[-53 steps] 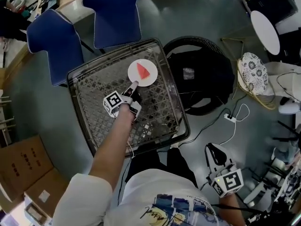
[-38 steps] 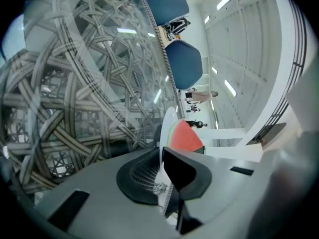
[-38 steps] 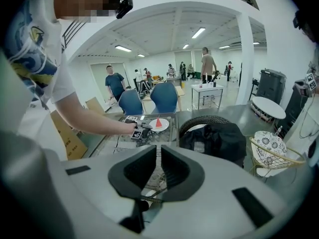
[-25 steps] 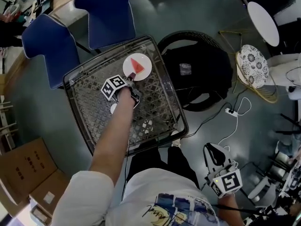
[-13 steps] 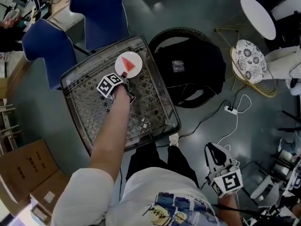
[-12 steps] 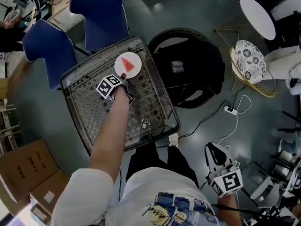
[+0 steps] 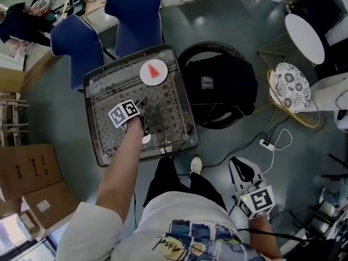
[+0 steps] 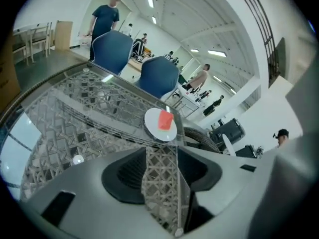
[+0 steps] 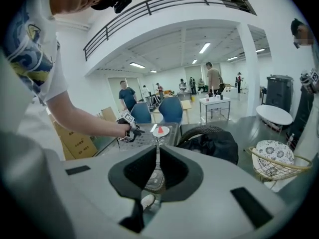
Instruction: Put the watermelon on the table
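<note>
Watermelon [image 7: 155, 70] lies on plate [image 7: 145, 76] by table's [image 7: 91, 119] far edge; left claw [image 7: 145, 110] spread, well clear.

Tabletop [image 7: 103, 94]: glossy clear glass catching the lights, pale woven lattice underneath.
Plate [image 7: 145, 77]: smooth, plain white.
Watermelon [image 7: 155, 70]: red, dull face.
Chairs [image 7: 134, 15]: blue, smooth, pale edging.
Boxes [image 7: 22, 173]: brown matt cardboard.
Floor [image 7: 54, 118]: grey, smooth, slight sheen.
Bag [image 7: 217, 88]: black matt cloth.
</note>
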Tool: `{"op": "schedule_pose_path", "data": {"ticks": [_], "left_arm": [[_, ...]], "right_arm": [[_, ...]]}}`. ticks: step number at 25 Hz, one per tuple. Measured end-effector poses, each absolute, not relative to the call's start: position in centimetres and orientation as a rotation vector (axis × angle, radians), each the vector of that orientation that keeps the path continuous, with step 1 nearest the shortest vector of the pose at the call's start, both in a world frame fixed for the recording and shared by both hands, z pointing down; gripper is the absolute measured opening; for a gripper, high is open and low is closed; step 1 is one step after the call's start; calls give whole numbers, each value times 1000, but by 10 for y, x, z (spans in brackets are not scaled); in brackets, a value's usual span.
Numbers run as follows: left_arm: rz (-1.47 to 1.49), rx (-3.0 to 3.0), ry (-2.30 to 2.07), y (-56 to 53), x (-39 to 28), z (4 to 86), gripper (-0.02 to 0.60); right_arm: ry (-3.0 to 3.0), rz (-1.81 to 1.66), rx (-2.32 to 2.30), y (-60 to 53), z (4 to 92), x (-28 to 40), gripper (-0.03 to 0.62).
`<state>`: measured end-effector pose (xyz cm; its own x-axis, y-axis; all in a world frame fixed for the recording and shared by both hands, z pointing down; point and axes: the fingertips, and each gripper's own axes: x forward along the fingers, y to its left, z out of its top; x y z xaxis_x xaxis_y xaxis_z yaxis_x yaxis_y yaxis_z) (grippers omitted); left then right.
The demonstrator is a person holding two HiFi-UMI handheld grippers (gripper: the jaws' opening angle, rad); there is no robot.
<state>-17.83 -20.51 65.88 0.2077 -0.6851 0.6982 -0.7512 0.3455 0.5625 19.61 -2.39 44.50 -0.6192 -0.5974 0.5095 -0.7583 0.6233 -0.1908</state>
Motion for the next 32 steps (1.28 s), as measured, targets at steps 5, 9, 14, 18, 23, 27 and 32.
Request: {"op": "schedule_pose_path", "data": {"ticks": [5, 9, 14, 18, 23, 27, 32], "left_arm": [[-16, 1483, -1449, -126, -152, 598, 29], [-12, 1591, -1372, -61, -127, 558, 9], [84, 1844, -1248, 4, -89, 500, 8], [225, 2072, -1188, 49, -63, 453, 8], [224, 2236, -1129, 104, -64, 402, 8], [132, 2276, -1123, 142, -83, 371, 8], [61, 2301, -1115, 176, -107, 350, 8]], "right_arm": [[-2563, 548, 904, -11, 448, 197, 17], [-2614, 540, 782, -9, 445, 188, 17], [-2657, 454, 663, 4, 432, 157, 17], [-2666, 380, 601, 21, 421, 127, 15], [-2674, 310, 541, 50, 406, 81, 15], [-2681, 227, 507, 76, 389, 48, 15], [-2697, 178, 502, 108, 371, 10, 15]]}}
